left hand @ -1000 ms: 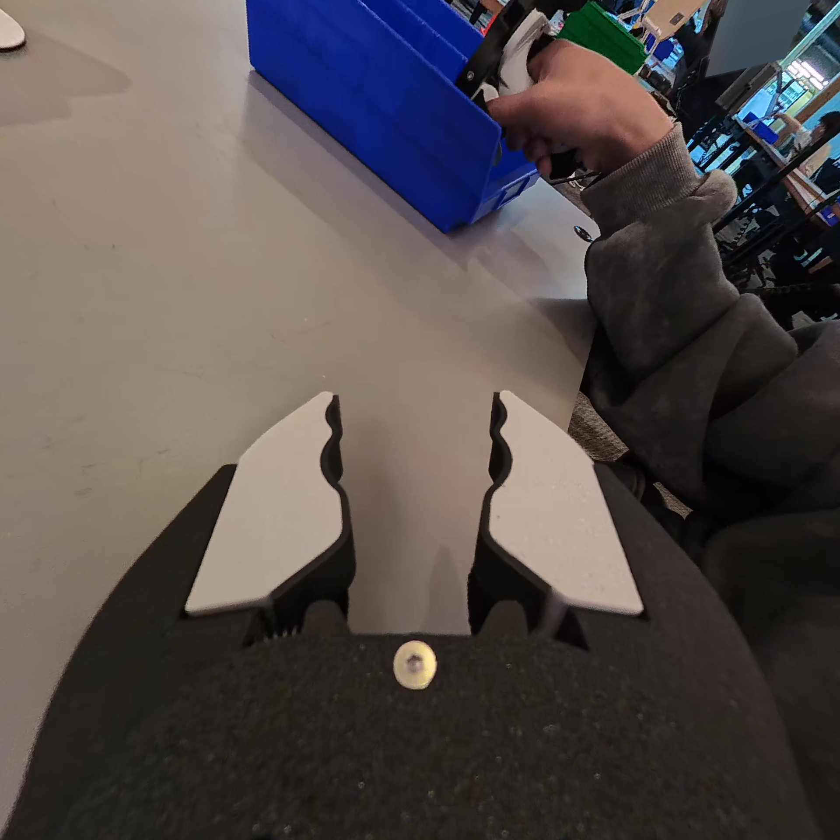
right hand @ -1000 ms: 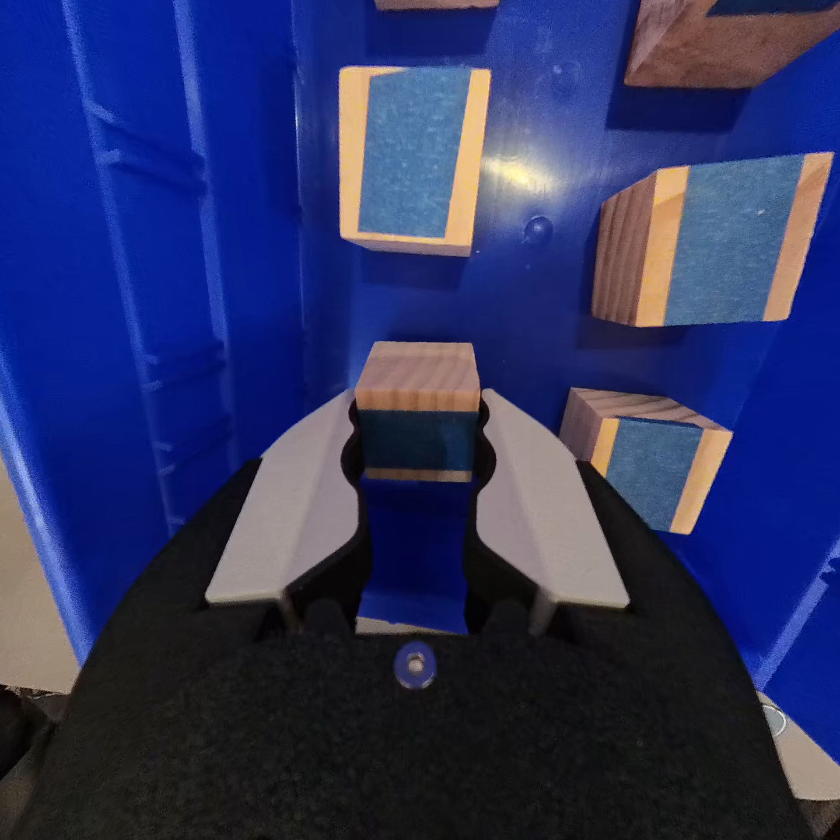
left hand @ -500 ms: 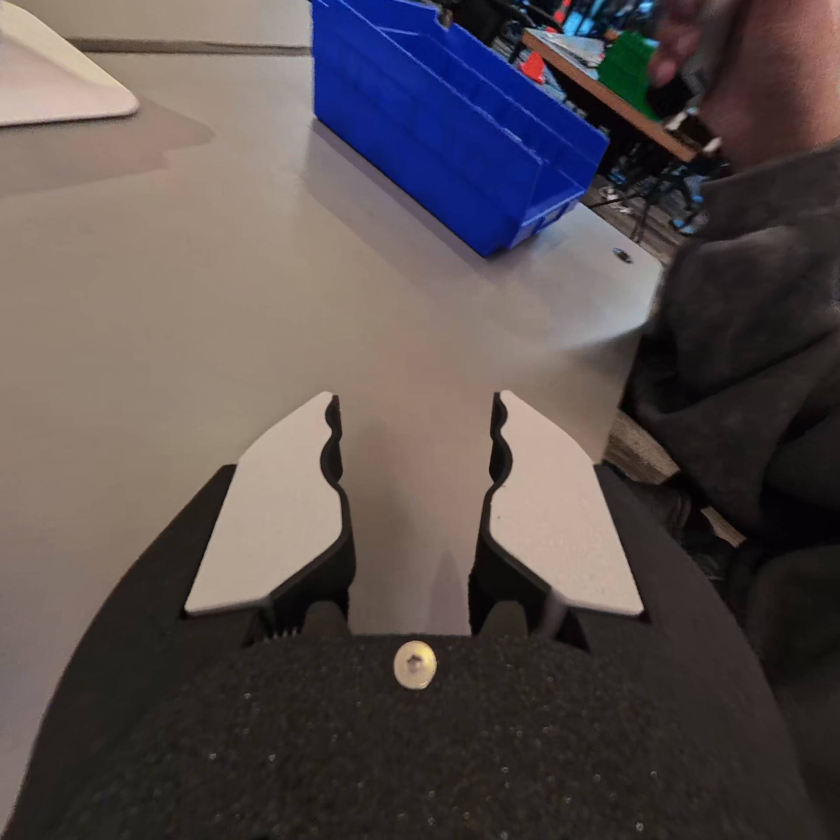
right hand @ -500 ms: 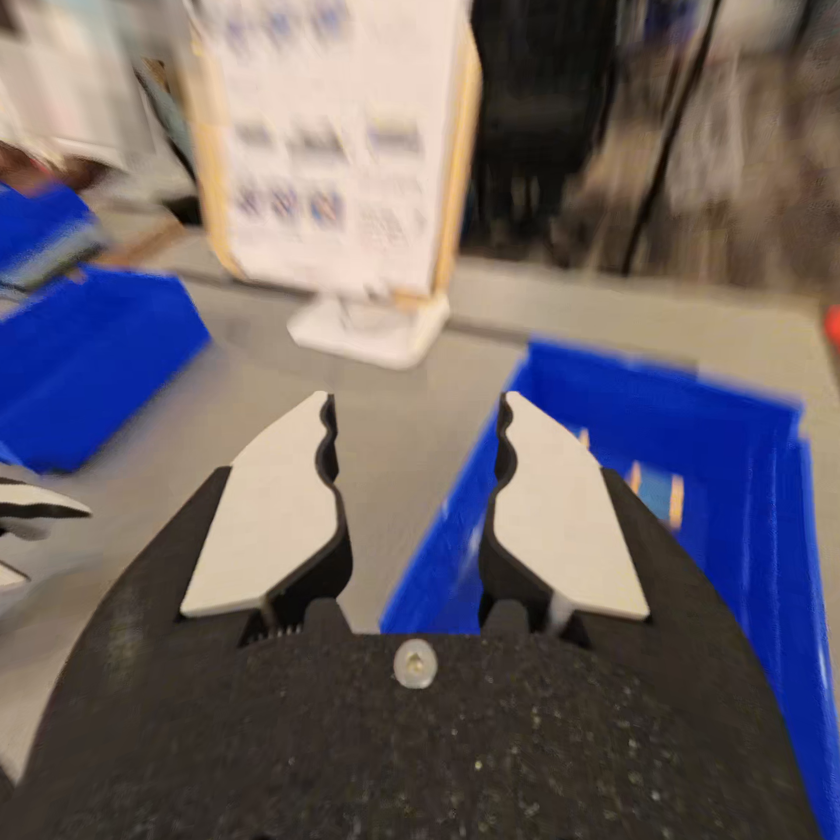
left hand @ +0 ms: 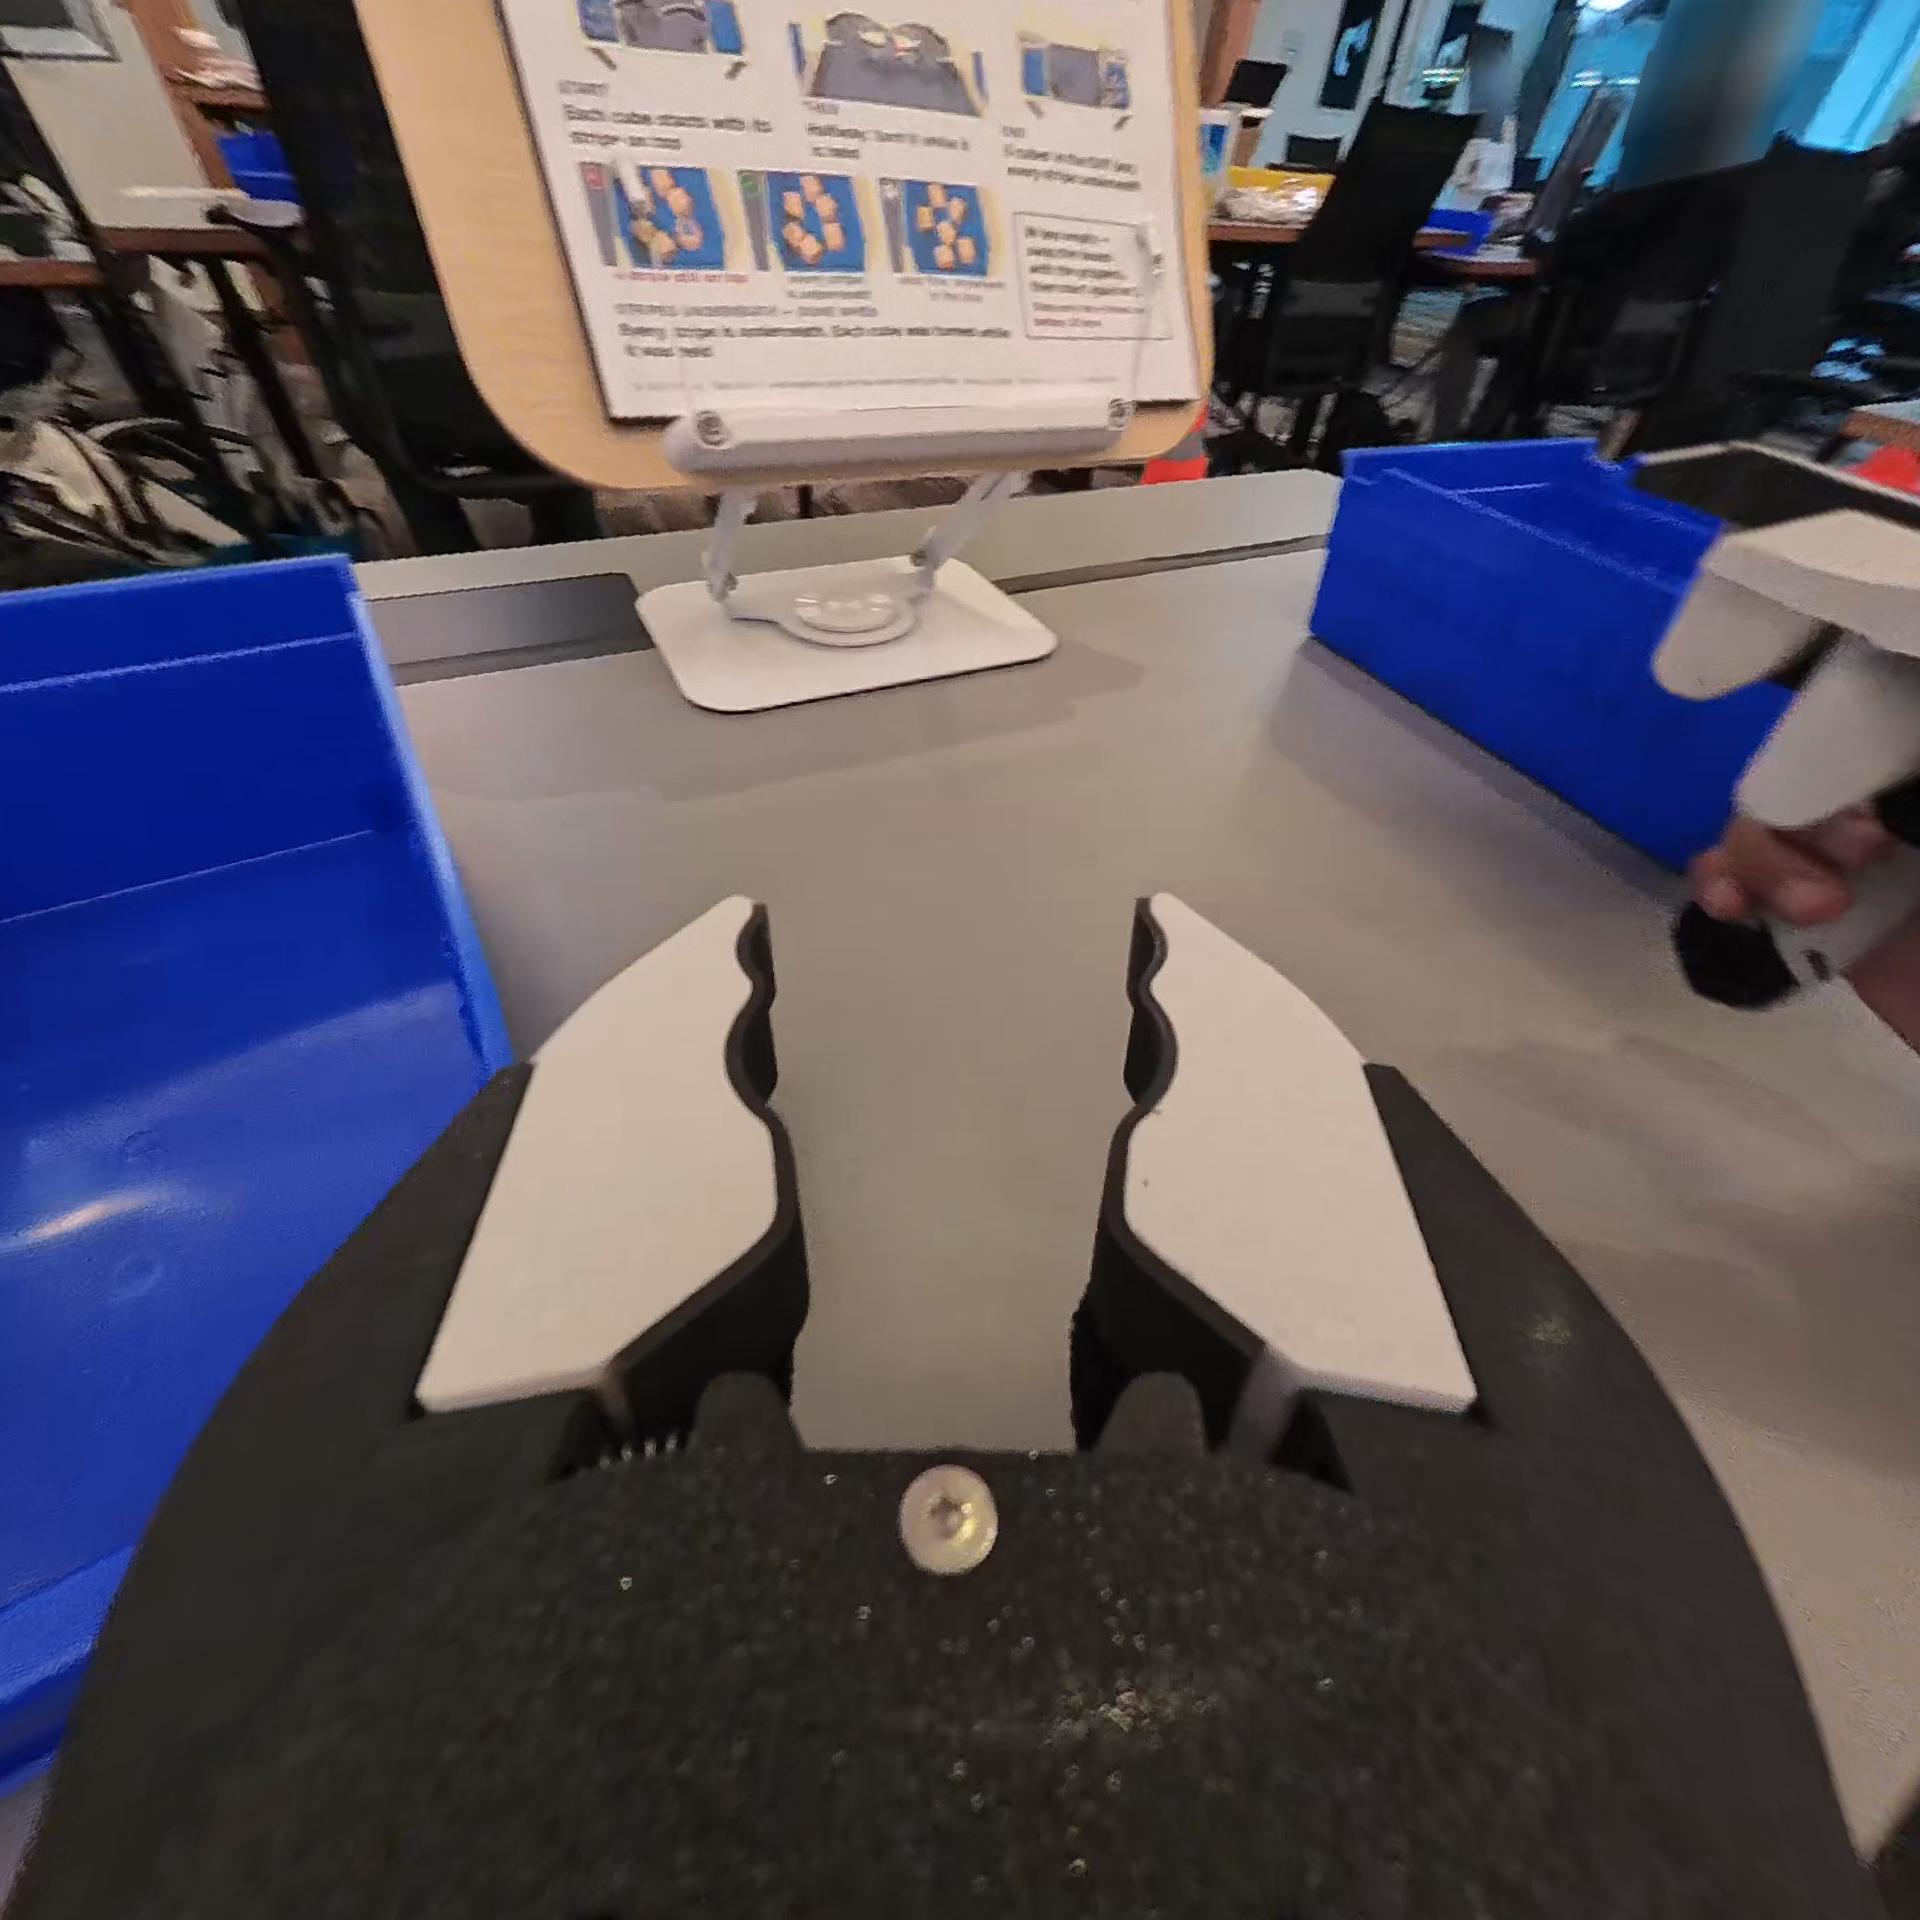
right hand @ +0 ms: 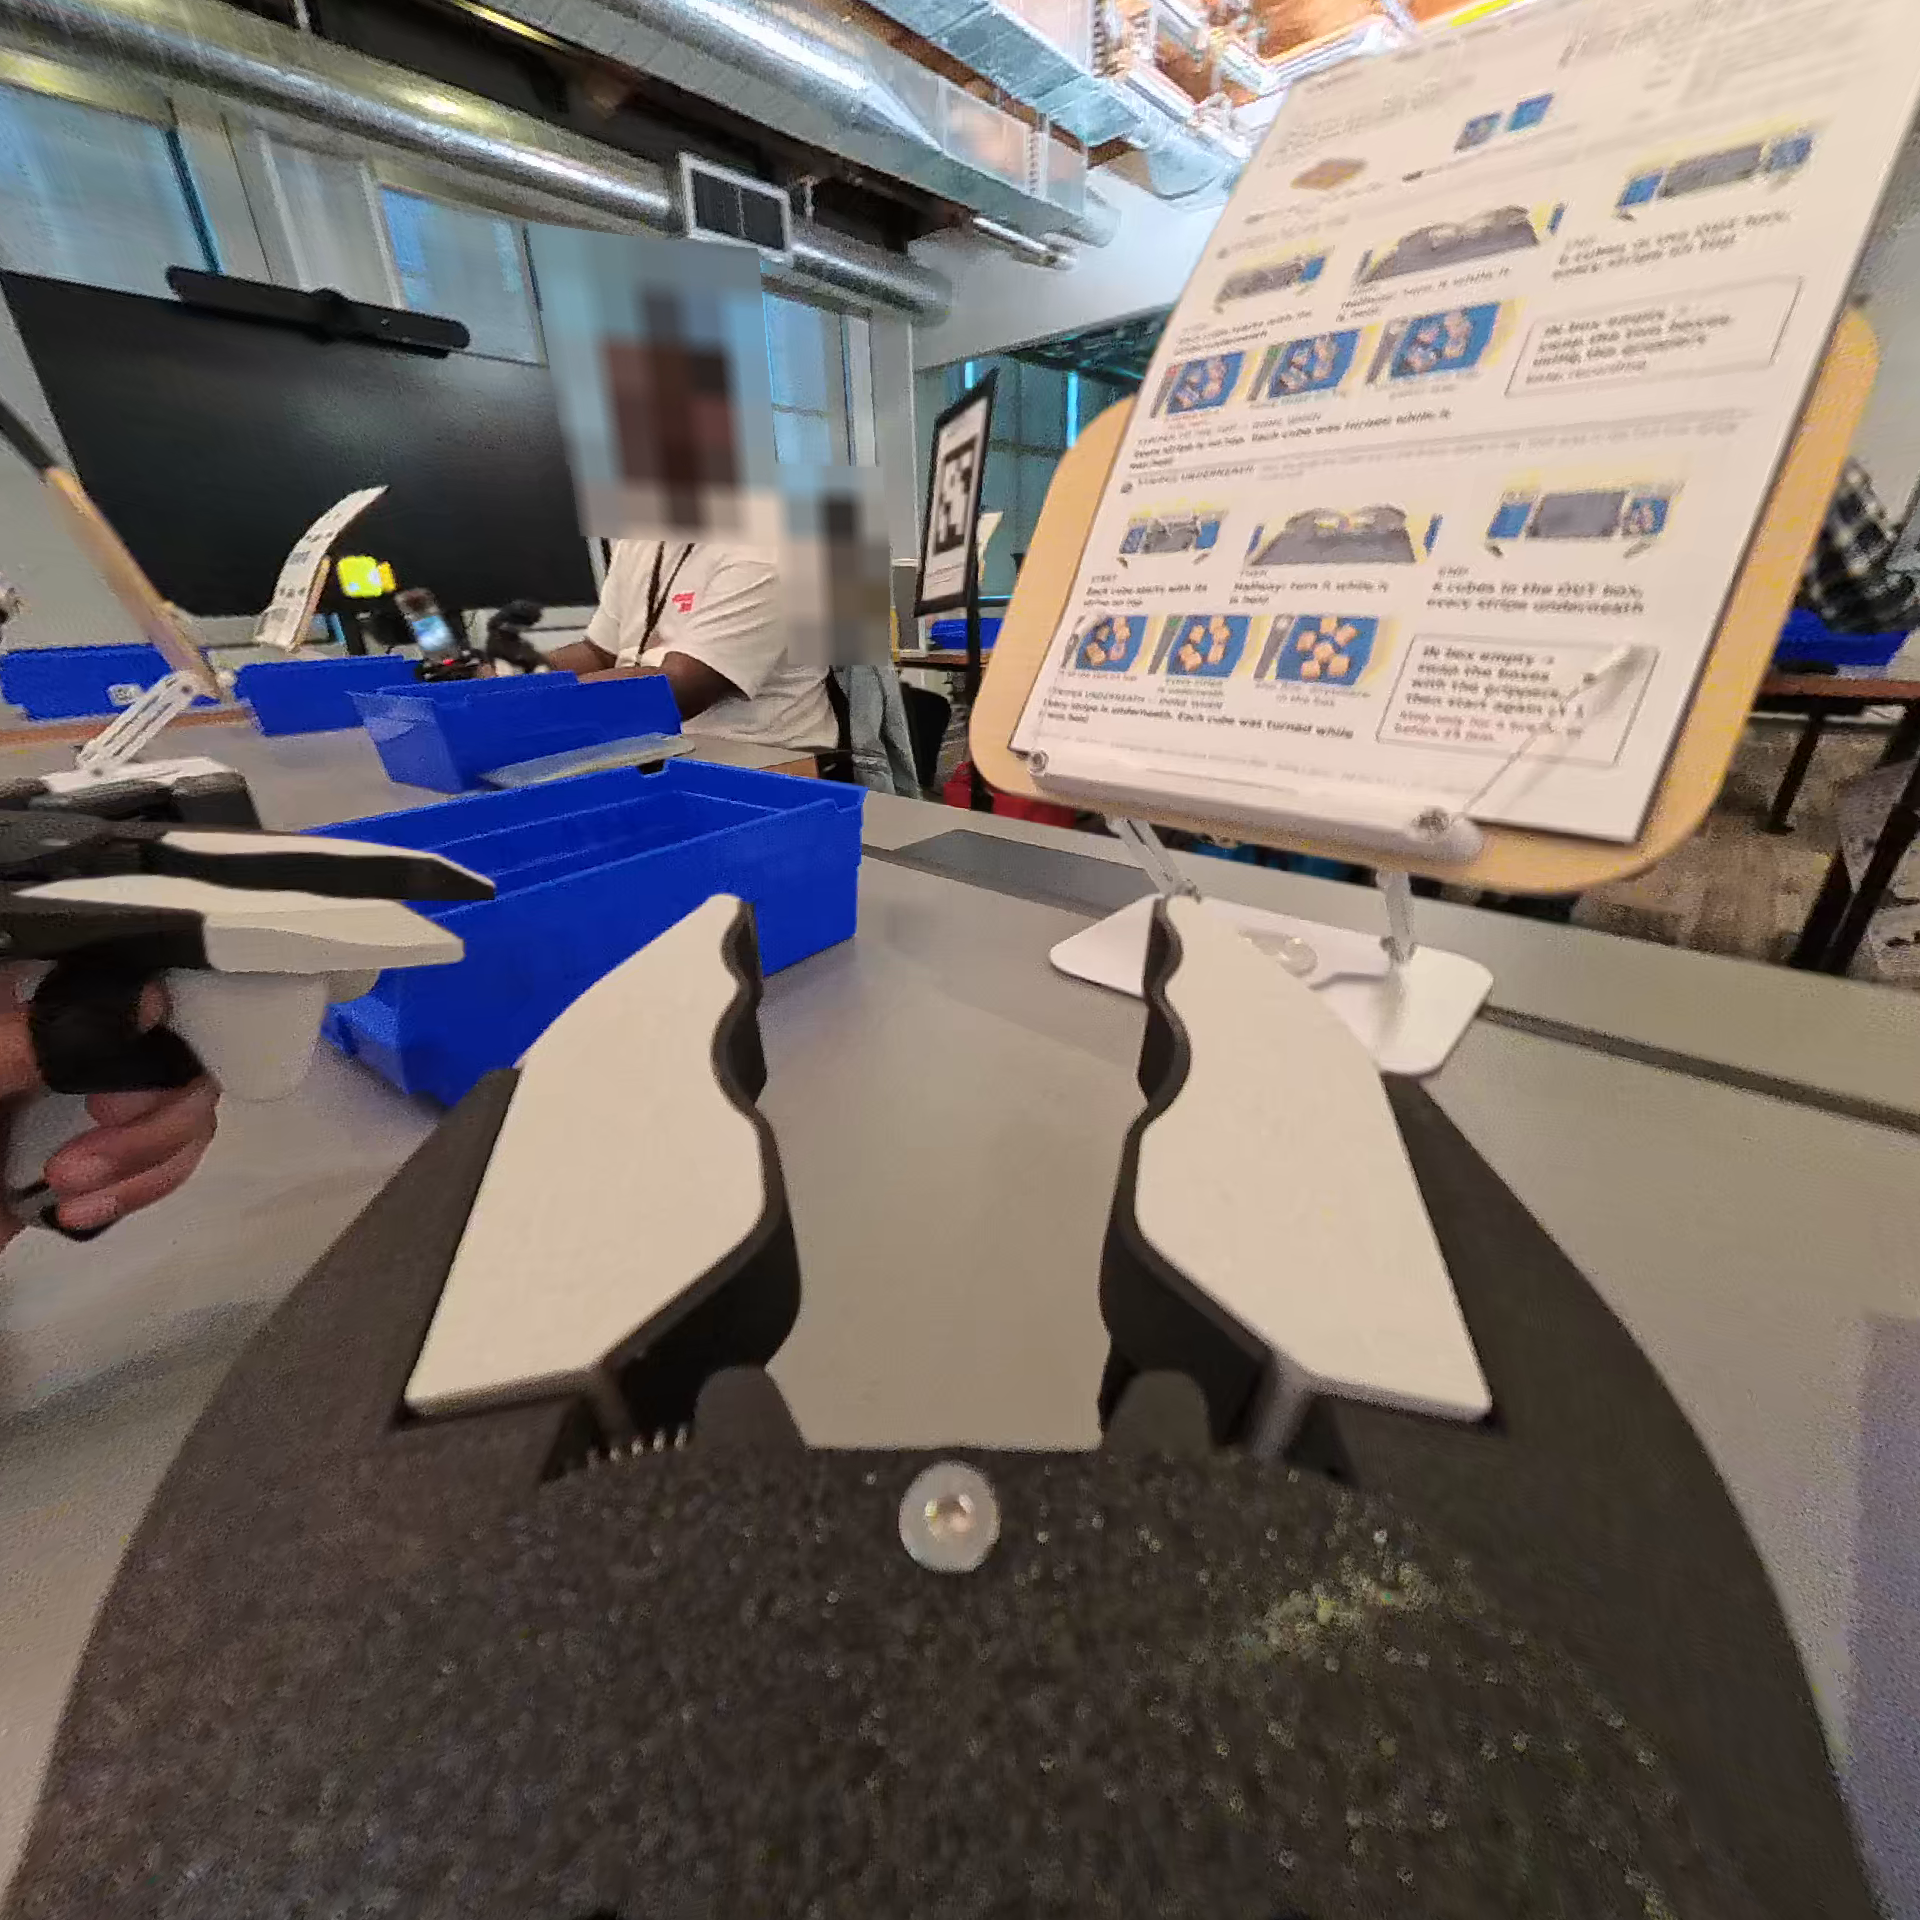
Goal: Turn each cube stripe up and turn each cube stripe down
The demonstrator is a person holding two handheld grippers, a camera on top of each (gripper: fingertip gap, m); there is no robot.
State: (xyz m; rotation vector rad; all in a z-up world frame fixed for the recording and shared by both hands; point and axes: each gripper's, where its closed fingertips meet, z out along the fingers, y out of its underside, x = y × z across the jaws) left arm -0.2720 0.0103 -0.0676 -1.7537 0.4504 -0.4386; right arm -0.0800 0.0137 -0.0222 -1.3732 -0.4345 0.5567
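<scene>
Two blue bins (left hand: 208, 1039) (left hand: 1538, 665) flank the empty, spread left tool (left hand: 951, 914) and right tool (right hand: 951, 914), facing a seemingly instructional sheet (left hand: 862, 197).

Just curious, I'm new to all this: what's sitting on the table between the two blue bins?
In the left wrist view, only bare grey table lies between the left bin and the right bin. The white stand base sits farther back.
</scene>
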